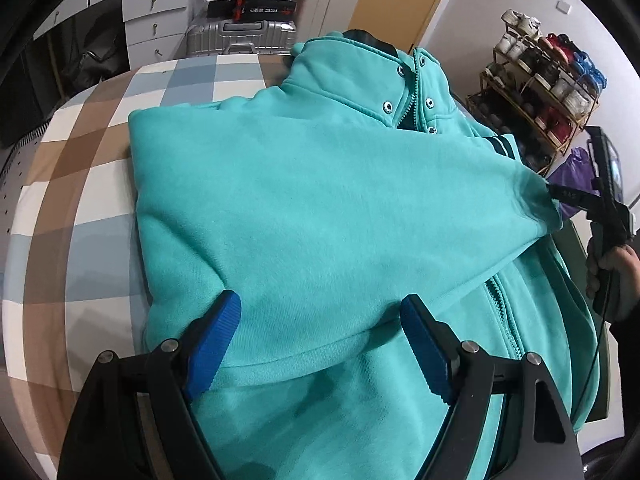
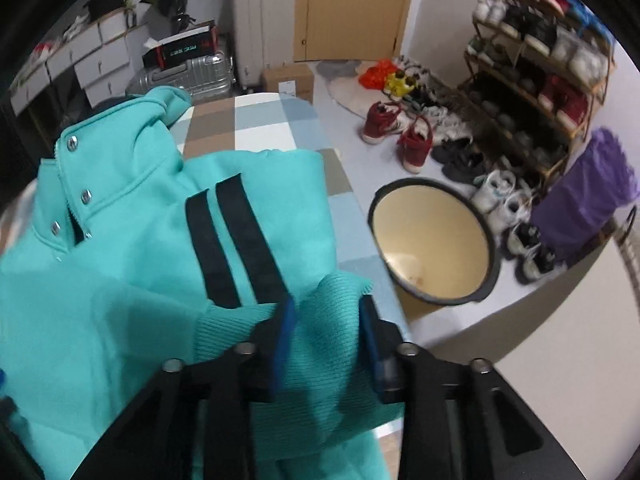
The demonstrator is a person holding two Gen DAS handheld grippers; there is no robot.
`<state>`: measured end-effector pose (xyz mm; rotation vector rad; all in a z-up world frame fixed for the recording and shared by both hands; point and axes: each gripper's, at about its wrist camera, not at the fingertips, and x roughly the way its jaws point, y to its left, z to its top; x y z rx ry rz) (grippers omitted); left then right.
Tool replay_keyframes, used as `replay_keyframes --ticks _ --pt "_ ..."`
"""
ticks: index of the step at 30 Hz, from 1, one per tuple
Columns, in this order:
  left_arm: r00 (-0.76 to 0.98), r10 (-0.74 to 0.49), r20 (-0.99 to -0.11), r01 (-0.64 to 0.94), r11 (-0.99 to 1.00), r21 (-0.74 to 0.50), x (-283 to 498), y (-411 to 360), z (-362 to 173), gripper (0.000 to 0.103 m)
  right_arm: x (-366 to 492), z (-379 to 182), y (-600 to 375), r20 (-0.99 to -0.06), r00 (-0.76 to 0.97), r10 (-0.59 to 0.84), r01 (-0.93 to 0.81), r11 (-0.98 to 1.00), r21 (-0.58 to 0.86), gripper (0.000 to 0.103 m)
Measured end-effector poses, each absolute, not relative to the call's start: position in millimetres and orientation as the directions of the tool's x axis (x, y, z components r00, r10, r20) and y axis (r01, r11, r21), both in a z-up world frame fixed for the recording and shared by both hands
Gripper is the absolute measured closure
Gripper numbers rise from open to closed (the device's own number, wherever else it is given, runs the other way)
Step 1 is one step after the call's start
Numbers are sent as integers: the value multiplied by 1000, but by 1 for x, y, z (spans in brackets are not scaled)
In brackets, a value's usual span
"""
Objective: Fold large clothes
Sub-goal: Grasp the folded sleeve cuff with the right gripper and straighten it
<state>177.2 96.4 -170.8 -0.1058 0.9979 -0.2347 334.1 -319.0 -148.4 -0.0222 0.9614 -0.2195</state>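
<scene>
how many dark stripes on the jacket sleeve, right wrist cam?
2. Both run side by side down the teal sleeve: the left stripe and the right stripe, ending just above the ribbed cuff. Others may be hidden under folds.

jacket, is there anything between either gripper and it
Nothing visible. The left gripper hangs open right over the jacket with only fabric under its fingers. The right gripper already has the ribbed cuff between its fingers; whether they press it is unclear.
</scene>
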Motion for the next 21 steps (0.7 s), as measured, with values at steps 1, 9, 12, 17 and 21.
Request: replay_keyframes --ticks 1,9,12,17,21 --pt "517 -247 -819 139 969 -204 178 98 -170 25 328 -139 -321 -784 583 -214 190 974 -125 44" --pt "453 -336 -825 128 941 -313 182 99 -169 25 307 -113 -256 -730 681 -48 -64 990 -125 21" --pt "465 -295 -835 142 956 -258 181 91 -174 25 323 -147 -234 -800 593 -95 -104 976 -193 53" --pt "470 -247 -847 187 966 -178 177 82 -176 25 337 -183 -234 -827 544 -141 -45 979 -197 50" --pt "466 -260 -846 184 963 -195 179 86 -176 25 329 -170 -236 -843 525 -119 -57 983 -174 50"
